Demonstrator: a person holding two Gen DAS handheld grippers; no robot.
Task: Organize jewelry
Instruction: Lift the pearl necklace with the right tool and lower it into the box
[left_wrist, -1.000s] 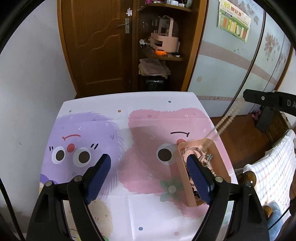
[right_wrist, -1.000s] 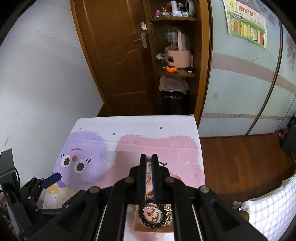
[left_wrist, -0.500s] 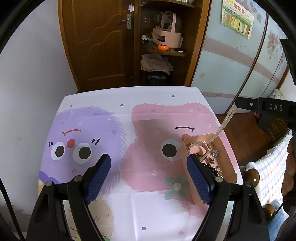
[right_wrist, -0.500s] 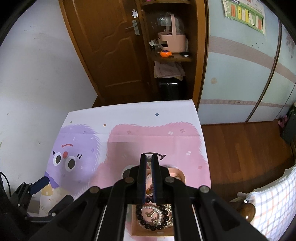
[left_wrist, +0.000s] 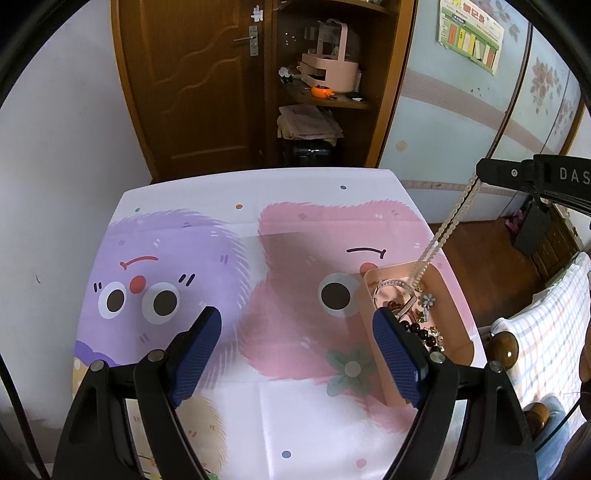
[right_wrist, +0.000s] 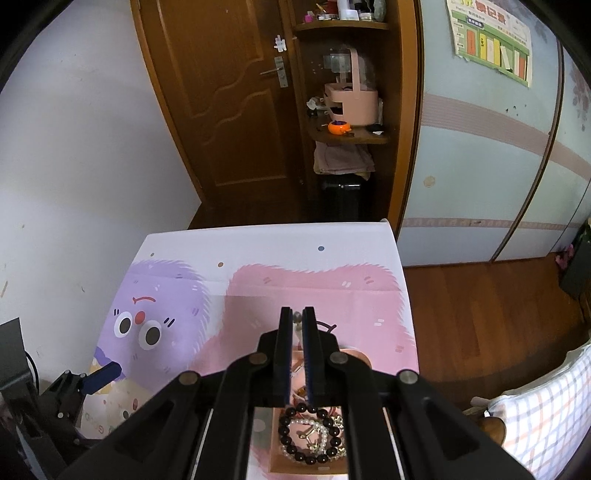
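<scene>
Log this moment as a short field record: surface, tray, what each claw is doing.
surface: table covered by a cartoon monster cloth
tray: pink tray near the table's right edge, holding mixed jewelry
tray contents: dark bead bracelet, pearl strand, flower charm
right claw: shut on pearl necklace, which hangs down into the tray
left claw: open, above the cloth, holding nothing

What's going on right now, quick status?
Left gripper open, idle above the table. Right gripper shut on pearl necklace, lifted, tail in pink tray. Tail lies among other jewelry.
</scene>
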